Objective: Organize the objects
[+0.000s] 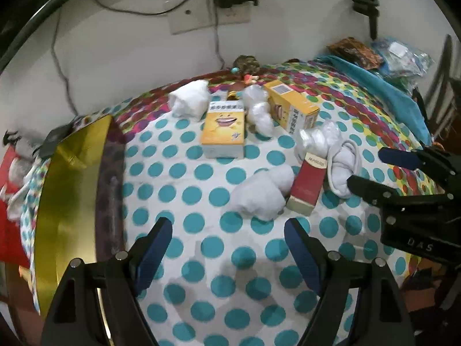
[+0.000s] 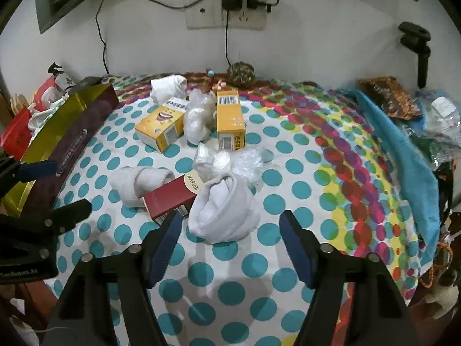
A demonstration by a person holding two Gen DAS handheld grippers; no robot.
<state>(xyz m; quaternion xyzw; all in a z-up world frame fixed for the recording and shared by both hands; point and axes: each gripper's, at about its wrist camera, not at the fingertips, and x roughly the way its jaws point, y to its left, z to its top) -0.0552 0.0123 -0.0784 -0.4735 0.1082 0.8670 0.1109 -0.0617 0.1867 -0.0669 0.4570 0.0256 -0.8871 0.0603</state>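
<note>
On the dotted cloth lie a red box (image 1: 306, 186) (image 2: 173, 197), two yellow boxes (image 1: 224, 129) (image 1: 291, 105) (image 2: 160, 128) (image 2: 230, 119), several rolled white socks (image 1: 260, 194) (image 2: 224, 212) (image 2: 138, 181) and clear plastic bags (image 1: 317, 137) (image 2: 227, 160). My left gripper (image 1: 227, 230) is open and empty, just short of a sock roll. My right gripper (image 2: 230, 225) is open, its jaws either side of the nearest sock roll, not touching it. The right gripper also shows in the left wrist view (image 1: 374, 167), the left gripper in the right wrist view (image 2: 57, 187).
A gold-lined open box (image 1: 72, 190) (image 2: 57, 132) stands at the left edge of the cloth. A blue cloth (image 2: 403, 150), bags and clutter lie at the right. A wall with socket and cables (image 2: 227, 14) is behind.
</note>
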